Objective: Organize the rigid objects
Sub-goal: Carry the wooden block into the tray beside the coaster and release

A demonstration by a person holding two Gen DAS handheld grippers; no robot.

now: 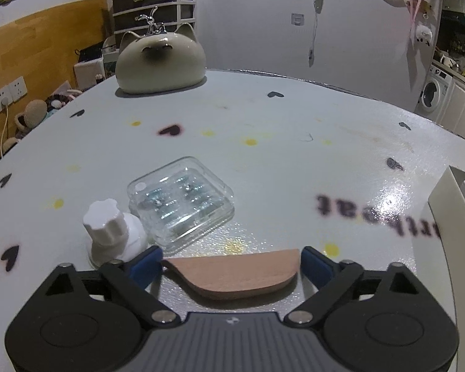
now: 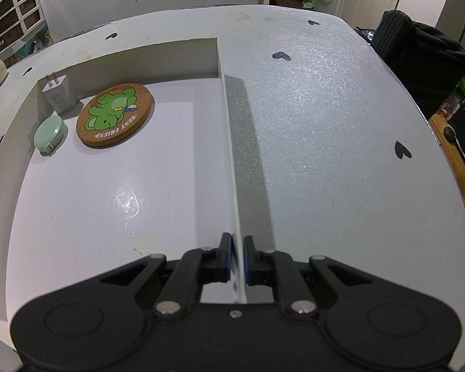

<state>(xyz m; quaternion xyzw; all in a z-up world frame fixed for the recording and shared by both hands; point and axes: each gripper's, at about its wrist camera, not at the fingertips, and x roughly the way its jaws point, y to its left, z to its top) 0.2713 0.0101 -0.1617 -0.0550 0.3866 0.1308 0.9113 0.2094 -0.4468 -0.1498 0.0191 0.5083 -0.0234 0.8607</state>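
Left fingers (image 1: 231, 259): I have them spread wide around the wooden half-round piece (image 1: 237, 274), which lies flat on the worktop (image 1: 294, 155); the pads sit just beside its ends, not pressing yet.
Right fingers (image 2: 236, 257): I keep them pinched nearly closed on the white tray (image 2: 229, 142) side wall, in my judgement to steady the tray for loading.
Waiting: clear screw case (image 1: 181, 204) and white knob (image 1: 111, 232) stand near each other beyond the wood.
Already in tray: cork coaster (image 2: 116, 114), mint round case (image 2: 50, 136), charger plug (image 2: 56, 96), grouped in the far corner.
Views: only the right wrist view shows the tray's contents; only the left shows the loose items.
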